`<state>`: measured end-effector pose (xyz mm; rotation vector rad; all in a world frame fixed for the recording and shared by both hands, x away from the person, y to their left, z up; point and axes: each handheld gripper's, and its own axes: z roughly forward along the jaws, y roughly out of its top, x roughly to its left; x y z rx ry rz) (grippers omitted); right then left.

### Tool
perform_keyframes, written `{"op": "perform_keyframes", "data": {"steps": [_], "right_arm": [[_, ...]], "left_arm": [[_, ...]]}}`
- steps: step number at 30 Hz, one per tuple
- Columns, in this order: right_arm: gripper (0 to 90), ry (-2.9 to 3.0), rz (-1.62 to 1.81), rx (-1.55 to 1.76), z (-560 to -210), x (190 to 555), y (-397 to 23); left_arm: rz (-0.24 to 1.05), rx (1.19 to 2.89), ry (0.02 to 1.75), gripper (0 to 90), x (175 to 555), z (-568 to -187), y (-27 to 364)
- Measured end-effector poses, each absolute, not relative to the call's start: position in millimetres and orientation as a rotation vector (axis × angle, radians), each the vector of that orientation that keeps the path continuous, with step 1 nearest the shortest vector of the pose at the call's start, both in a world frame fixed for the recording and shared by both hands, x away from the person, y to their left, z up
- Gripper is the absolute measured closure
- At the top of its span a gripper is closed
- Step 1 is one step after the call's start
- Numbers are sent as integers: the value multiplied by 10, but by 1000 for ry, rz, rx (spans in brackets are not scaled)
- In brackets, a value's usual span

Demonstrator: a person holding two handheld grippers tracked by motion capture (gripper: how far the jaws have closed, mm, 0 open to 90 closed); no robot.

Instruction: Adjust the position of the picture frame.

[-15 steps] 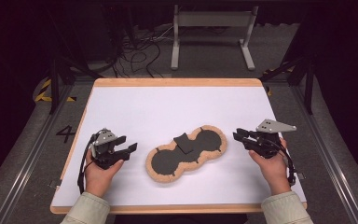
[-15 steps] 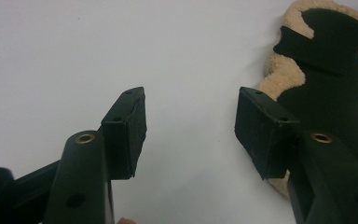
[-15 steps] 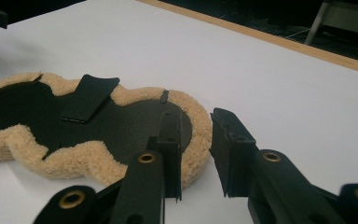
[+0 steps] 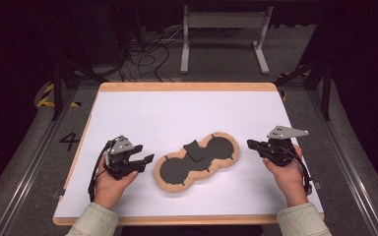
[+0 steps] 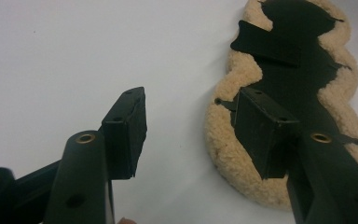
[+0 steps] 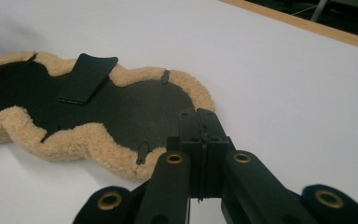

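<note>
tan fleece rims a black, peanut-shaped pad (image 4: 197, 163) that lies flat near the middle of the white table top (image 4: 177, 113), slanting from near left to far right, between the two hands; a small black flap (image 4: 194, 149) sits at its narrow waist, tilted over the fleece edge; the left gripper (image 4: 145, 161) rests just beside the pad's near-left lobe, its jaws spread apart with nothing between them, one jaw over bare table and the other over the fleece edge in the left gripper view; the right gripper (image 4: 252, 144) sits close by the pad's far-right lobe, its jaws clenched together on nothing; a wooden border (image 4: 187, 86) frames the table.
</note>
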<state>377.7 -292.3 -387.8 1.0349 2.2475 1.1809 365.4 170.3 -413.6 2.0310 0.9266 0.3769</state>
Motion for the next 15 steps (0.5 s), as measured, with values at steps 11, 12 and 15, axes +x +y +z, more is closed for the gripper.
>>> {"op": "perform_keyframes", "data": {"steps": [11, 12, 15], "right_arm": [[900, 2318, 1119, 1029, -3914, 3804, -2798], [900, 2321, 1116, 1027, -3918, 3804, -2797], [900, 2320, 1112, 1035, -3924, 3798, -2799]], "left_arm": [[340, 2090, 955, 539, 3684, -4218, 1683], [321, 2108, 933, 623, 3686, -4221, 1692], [289, 2136, 883, 811, 3658, -4203, 1647]]}}
